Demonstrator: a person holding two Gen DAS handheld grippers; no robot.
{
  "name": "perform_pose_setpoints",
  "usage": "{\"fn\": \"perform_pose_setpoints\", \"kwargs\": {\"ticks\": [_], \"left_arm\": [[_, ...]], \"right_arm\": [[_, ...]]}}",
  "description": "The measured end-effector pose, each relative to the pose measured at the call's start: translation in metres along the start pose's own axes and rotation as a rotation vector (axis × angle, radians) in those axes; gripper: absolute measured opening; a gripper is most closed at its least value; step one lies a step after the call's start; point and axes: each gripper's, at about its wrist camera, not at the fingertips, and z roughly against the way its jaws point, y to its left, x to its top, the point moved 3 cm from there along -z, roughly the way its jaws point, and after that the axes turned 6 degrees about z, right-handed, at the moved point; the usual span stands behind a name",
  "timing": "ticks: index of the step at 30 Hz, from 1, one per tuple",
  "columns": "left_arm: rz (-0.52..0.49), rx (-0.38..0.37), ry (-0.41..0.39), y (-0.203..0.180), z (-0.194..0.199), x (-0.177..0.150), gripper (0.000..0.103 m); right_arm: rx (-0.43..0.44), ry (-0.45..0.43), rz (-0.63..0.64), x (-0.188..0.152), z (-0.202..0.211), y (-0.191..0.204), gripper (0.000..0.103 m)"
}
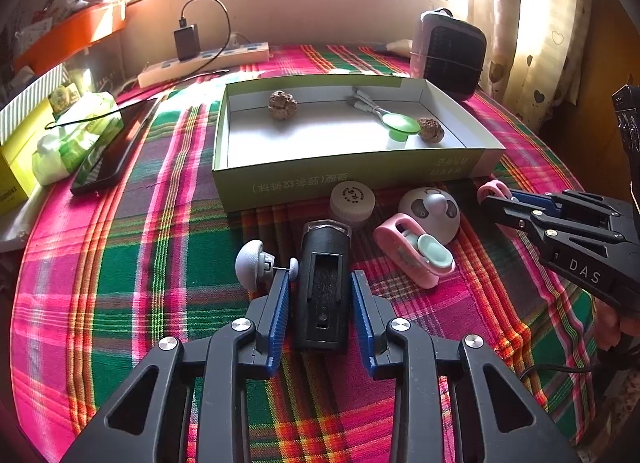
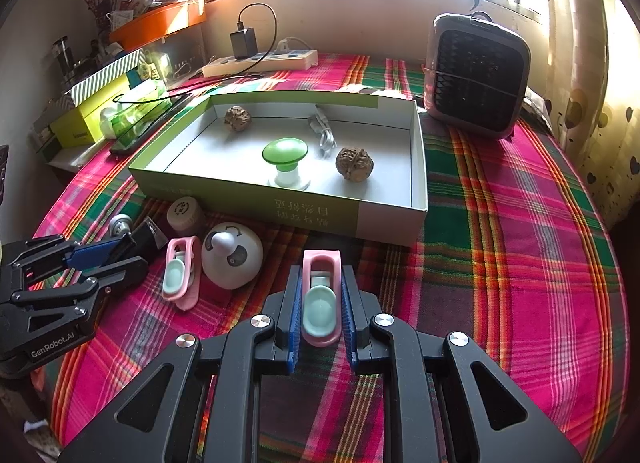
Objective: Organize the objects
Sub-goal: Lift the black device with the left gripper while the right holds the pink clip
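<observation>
Gripping now, I am reporting:
Left gripper [image 1: 322,295]: clamping the black holder [image 1: 323,283].
Right gripper [image 2: 320,299]: squeezing a pink clip [image 2: 321,303].

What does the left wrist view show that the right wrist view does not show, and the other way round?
Only the left wrist view: the slotted face of the black holder, lying between the jaws of the left gripper.
Only the right wrist view: the mint pad of the pink clip, which the jaws of the right gripper press from both sides.
Both: the green box, the green-capped piece in it, the second pink clip and the fan.
</observation>
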Motion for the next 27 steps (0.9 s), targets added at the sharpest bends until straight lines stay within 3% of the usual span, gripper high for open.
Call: {"fn": "perform_pose_setpoints", "kwargs": {"ticks": [27], "left_arm": [[0.018, -0.056, -0.046, -0.001, 0.022, 0.019, 0.027]], "right_arm": [[-0.004, -0.03, 0.019, 0.01, 0.011, 0.003, 0.018]]}}
